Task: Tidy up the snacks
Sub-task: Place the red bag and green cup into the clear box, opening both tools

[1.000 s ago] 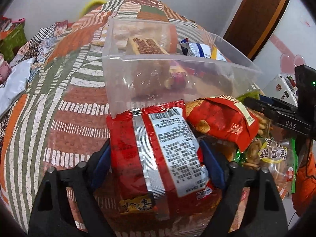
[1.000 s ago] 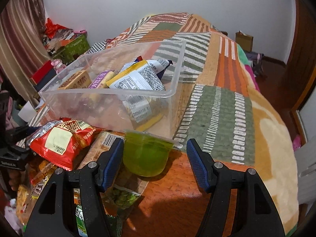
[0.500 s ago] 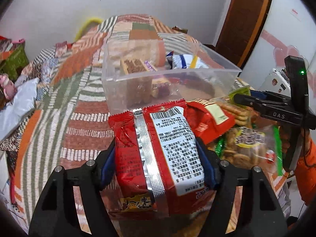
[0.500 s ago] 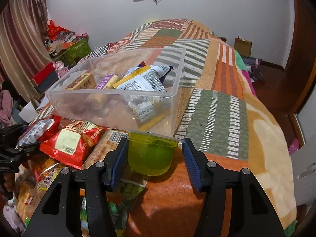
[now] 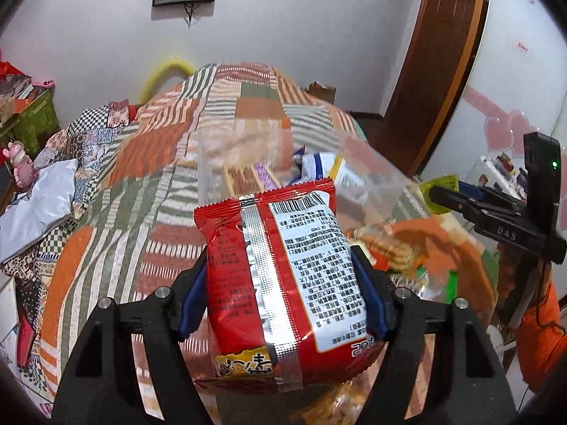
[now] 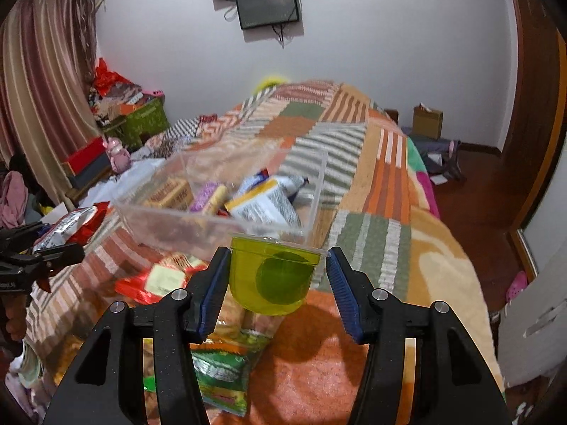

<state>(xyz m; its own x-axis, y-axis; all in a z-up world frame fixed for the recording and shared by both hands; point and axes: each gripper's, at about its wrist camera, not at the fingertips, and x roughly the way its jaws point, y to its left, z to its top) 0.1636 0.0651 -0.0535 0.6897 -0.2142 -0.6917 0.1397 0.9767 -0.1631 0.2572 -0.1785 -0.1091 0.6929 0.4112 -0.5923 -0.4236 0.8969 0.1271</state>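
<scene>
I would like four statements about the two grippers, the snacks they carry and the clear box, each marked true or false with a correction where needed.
1. The left gripper is shut on a red snack bag. True.
2. The red snack bag shows its front picture side to the camera. False: it shows the back, with a silver seam and a white printed label.
3. The right gripper carries a green jelly cup. True.
4. The clear plastic box on the bed holds nothing. False: several snack packs already lie inside it.
</scene>
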